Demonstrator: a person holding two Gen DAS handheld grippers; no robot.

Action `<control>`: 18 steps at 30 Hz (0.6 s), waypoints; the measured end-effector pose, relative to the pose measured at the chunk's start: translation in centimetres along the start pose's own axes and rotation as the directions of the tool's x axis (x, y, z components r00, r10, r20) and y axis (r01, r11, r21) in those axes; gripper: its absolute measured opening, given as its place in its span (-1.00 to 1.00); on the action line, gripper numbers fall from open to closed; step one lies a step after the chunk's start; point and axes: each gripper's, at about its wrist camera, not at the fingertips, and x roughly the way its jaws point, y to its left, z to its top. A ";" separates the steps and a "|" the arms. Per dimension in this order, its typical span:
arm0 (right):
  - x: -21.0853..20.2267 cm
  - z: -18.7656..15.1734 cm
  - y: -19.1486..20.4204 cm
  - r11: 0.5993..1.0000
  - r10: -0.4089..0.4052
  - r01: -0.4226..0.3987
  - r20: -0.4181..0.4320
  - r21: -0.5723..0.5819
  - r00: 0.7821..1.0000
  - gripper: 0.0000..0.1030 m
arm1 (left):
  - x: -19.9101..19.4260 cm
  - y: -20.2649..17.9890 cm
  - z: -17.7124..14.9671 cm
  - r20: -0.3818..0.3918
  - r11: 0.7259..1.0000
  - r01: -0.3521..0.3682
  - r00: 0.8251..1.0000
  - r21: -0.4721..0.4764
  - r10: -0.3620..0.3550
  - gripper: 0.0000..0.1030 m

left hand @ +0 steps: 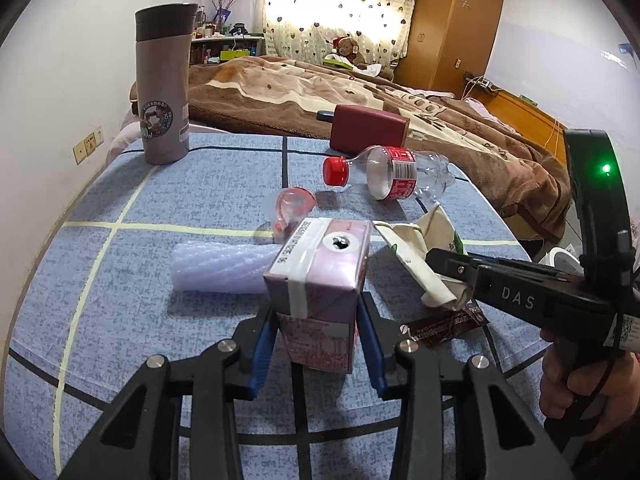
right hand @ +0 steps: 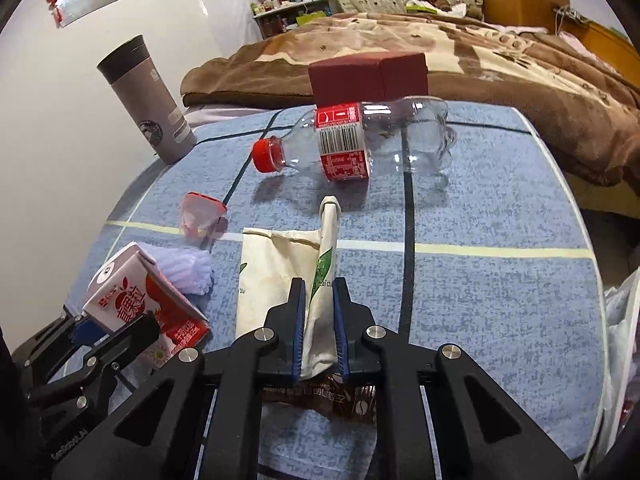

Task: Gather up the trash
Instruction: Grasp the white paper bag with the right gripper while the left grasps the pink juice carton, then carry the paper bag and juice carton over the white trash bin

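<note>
My left gripper point(left hand: 318, 312) is shut on a pink drink carton point(left hand: 320, 276), which stands between its blue pads; it also shows in the right wrist view point(right hand: 140, 308). My right gripper point(right hand: 320, 304) is shut on a raised fold of a cream cloth bag point(right hand: 276, 272), seen from the side in the left wrist view point(left hand: 424, 256). A brown snack wrapper point(right hand: 320, 400) lies under the right gripper. An empty clear bottle point(right hand: 360, 140) with a red cap lies on its side beyond. A small clear red-rimmed cup point(right hand: 200, 216) and a white foam sleeve point(left hand: 224, 268) lie nearby.
All lies on a blue checked sheet point(right hand: 500, 200). A grey thermos point(left hand: 162, 84) stands at the far left. A dark red box point(left hand: 368, 130) sits behind the bottle. A brown blanket point(left hand: 400, 100) covers the bed beyond. A white plastic bag point(right hand: 620, 340) hangs at the right edge.
</note>
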 end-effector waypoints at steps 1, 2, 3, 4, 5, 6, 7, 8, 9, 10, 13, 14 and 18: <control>-0.1 0.0 0.0 1.000 -0.005 0.005 0.006 -0.003 1.000 -0.75 | -0.1 -0.1 0.0 0.001 1.000 -0.001 1.000 0.001 0.001 -0.23; -0.4 0.0 0.0 1.000 -0.009 0.009 0.016 -0.004 1.000 -0.75 | -0.2 -0.1 0.0 0.003 1.000 -0.003 1.000 -0.001 0.003 -0.23; -0.6 0.0 0.0 1.000 -0.006 0.006 0.023 -0.006 1.000 -0.75 | -0.3 -0.1 0.0 0.004 1.000 -0.005 1.000 -0.002 0.005 -0.23; -0.8 0.0 -0.1 1.000 -0.001 0.001 0.025 -0.007 1.000 -0.75 | -0.4 -0.2 0.0 0.007 1.000 -0.008 1.000 0.000 0.008 -0.24; -0.9 -0.1 -0.1 1.000 -0.001 0.002 0.028 -0.009 1.000 -0.75 | -0.5 -0.3 -0.1 0.009 1.000 -0.011 1.000 0.000 0.011 -0.24; -1.1 -0.1 -0.1 1.000 -0.006 0.006 0.035 -0.012 0.999 -0.75 | -0.7 -0.3 -0.1 0.011 1.000 -0.012 1.000 0.001 0.012 -0.25; -1.4 -0.2 -0.1 1.000 -0.011 0.012 0.042 -0.016 0.999 -0.75 | -0.8 -0.4 -0.1 0.012 1.000 -0.012 1.000 0.004 0.012 -0.25; -1.5 -0.2 -0.2 1.000 -0.011 0.012 0.045 -0.015 0.999 -0.75 | -0.9 -0.5 -0.2 0.015 1.000 -0.017 1.000 0.004 0.016 -0.25; -1.7 -0.2 -0.3 1.000 -0.007 0.007 0.049 -0.010 0.999 -0.75 | -1.1 -0.6 -0.2 0.020 1.000 -0.019 1.000 0.004 0.019 -0.25; -1.9 -0.3 -0.4 1.000 -0.006 0.006 0.054 -0.008 0.999 -0.75 | -1.2 -0.7 -0.2 0.021 1.000 -0.016 1.000 0.006 0.016 -0.25; -2.2 -0.5 -0.7 1.000 -0.005 0.005 0.057 -0.004 0.998 -0.76 | -1.1 -1.0 -0.5 0.010 1.000 -0.029 1.000 0.005 0.029 -0.25; -2.3 -0.6 -0.8 1.000 -0.003 0.003 0.058 -0.003 0.998 -0.76 | -1.2 -1.2 -0.6 0.013 1.000 -0.027 1.000 0.007 0.027 -0.25; -3.0 -0.9 -1.1 1.000 -0.005 0.005 0.071 -0.002 0.997 -0.76 | -1.8 -1.9 -0.7 0.022 1.000 -0.023 1.000 0.014 0.022 -0.25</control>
